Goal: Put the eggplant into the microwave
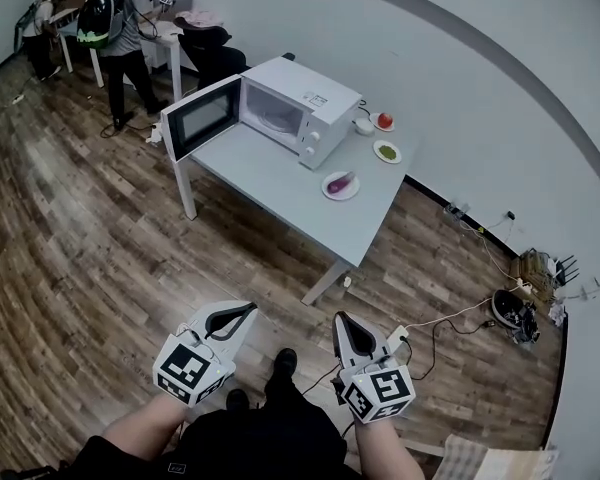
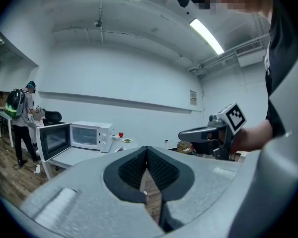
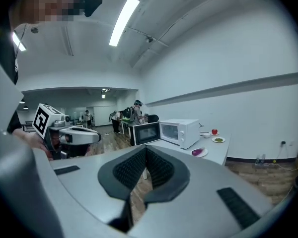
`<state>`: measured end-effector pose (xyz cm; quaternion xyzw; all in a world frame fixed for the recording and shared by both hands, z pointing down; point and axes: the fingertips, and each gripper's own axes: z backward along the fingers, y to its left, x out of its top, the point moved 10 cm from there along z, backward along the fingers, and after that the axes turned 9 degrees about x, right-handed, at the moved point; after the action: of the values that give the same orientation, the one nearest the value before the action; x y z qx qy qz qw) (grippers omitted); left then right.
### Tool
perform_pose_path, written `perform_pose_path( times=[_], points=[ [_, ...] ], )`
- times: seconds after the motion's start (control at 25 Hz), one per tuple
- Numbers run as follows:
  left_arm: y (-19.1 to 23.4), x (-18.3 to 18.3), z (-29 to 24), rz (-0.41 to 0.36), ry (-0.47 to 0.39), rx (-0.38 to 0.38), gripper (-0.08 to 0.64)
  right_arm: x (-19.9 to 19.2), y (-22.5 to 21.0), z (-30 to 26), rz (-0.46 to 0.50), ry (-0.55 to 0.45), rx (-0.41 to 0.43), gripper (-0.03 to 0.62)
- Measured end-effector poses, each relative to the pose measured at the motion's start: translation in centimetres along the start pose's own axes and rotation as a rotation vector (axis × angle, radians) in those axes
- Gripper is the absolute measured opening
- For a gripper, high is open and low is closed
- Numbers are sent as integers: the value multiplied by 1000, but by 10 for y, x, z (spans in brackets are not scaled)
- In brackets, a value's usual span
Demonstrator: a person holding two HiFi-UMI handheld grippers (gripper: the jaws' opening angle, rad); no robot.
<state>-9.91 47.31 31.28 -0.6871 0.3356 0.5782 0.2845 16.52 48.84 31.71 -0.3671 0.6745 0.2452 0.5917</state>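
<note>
A purple eggplant (image 1: 340,182) lies on a small white plate (image 1: 329,192) on the grey table (image 1: 280,183), just right of the white microwave (image 1: 298,108). The microwave's door (image 1: 202,116) stands open to the left. Both grippers are held low over the wood floor, well short of the table. My left gripper (image 1: 248,312) is shut with nothing in it, its pads meeting (image 2: 147,148). My right gripper (image 1: 341,321) is also shut and empty (image 3: 145,148). The right gripper view shows the eggplant (image 3: 197,151) and microwave (image 3: 181,132) far ahead.
Behind the eggplant stand a plate with a red fruit (image 1: 384,121), a plate of something green (image 1: 387,151) and a small white bowl (image 1: 364,126). People (image 1: 120,28) stand at tables far back left beside a black chair (image 1: 210,53). Cables and gear (image 1: 510,310) lie on the floor at right.
</note>
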Motion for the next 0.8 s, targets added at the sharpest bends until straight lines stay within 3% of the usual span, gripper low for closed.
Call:
perform_pose_path(
  times=[0.44,0.64,0.8],
  points=[
    [20,15,-112,17,21,19,8,3,-103,-57,-6,24,23,9],
    [24,25,-162,27,31,45,8,13,-144,-77,128,66,18,9],
    [26,28,-191,41,40,62,8,12,-175,-91,102,78,51,9]
  ],
)
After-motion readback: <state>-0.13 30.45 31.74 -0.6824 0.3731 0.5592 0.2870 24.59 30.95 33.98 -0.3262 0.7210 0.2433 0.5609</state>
